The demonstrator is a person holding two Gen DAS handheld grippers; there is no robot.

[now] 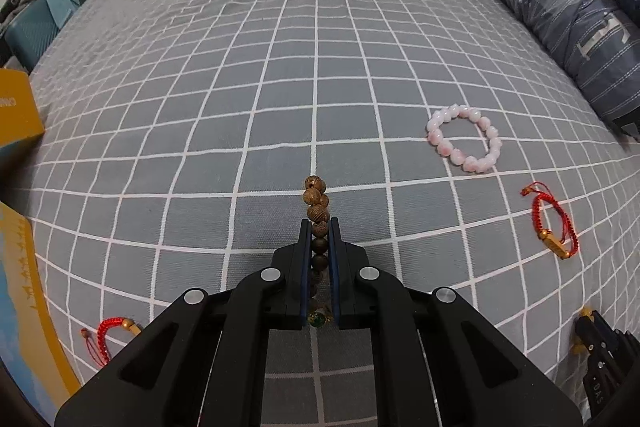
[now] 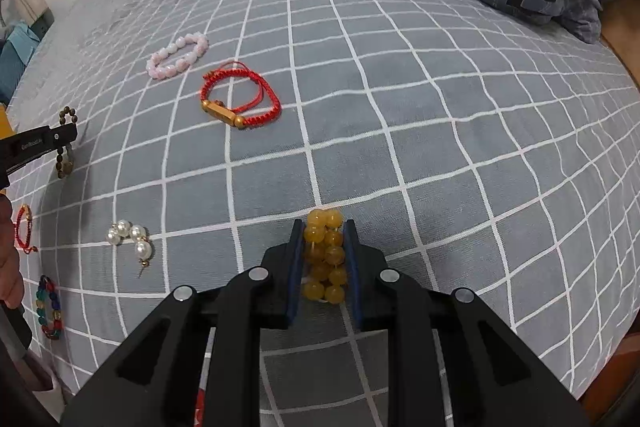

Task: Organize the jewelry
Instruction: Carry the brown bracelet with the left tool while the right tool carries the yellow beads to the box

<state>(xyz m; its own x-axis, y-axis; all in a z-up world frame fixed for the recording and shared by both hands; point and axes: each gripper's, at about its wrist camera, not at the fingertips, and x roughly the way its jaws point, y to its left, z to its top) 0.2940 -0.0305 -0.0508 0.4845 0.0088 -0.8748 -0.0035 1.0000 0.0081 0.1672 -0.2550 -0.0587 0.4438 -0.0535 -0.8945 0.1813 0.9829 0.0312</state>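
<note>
Between closed fingers: left gripper (image 1: 320,227) wooden bracelet (image 1: 318,205), right gripper (image 2: 323,227) amber bracelet (image 2: 324,255).

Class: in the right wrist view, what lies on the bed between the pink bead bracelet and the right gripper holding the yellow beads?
The red cord bracelet, on the checked bedsheet, lies between the pink bead bracelet and right gripper.

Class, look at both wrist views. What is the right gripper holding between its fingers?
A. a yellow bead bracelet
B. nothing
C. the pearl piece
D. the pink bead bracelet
A: the right gripper is shut on the yellow bead bracelet, folded double between its fingers.
</note>
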